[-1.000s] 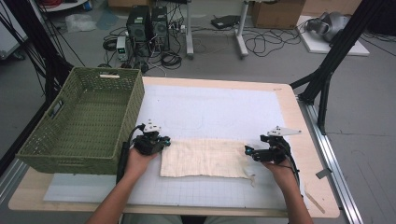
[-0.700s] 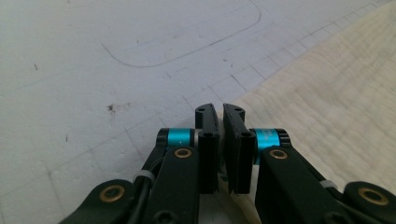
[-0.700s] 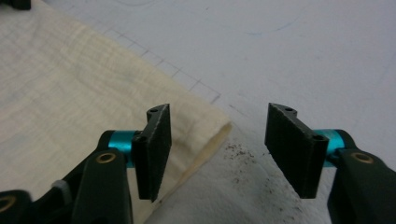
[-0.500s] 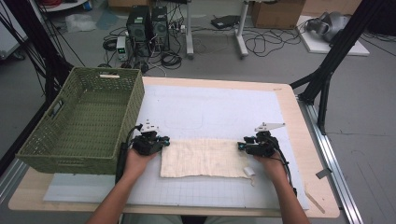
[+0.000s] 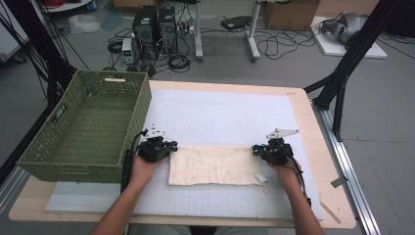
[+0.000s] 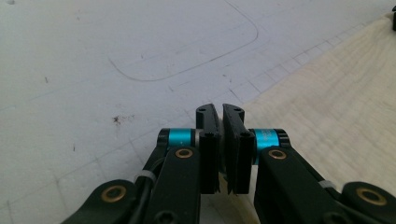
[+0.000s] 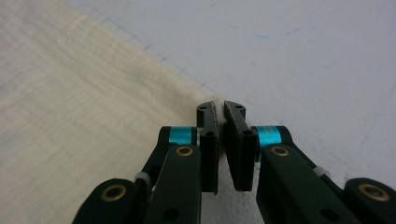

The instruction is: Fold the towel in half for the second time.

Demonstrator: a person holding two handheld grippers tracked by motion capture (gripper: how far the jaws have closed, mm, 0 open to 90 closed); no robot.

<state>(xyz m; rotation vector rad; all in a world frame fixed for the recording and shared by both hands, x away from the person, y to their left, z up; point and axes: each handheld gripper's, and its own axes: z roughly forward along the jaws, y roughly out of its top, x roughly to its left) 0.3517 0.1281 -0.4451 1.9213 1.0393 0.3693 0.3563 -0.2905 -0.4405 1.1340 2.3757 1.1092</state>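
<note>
**Gripping both far corners**

Closing just now, the right claw (image 5: 259, 149) has pinched the cloth (image 5: 215, 165) at its far right corner; the left claw (image 5: 171, 148) is clamped on the far left one. Cloth lies flat on the worktop (image 5: 225, 112), probably ready to lift or fold.

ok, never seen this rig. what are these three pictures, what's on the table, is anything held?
No robot arm here: a person holds a handheld claw in each hand. The high view looks down on the table from the person's side; the other two views come from cameras riding on each claw, looking along its black jaws. On the table lie a white mat, a cream cloth and a green basket. The left claw is shut on the cloth's far left corner. The right claw has just been closing and now pinches the far right corner, as the right gripper view shows.
</note>
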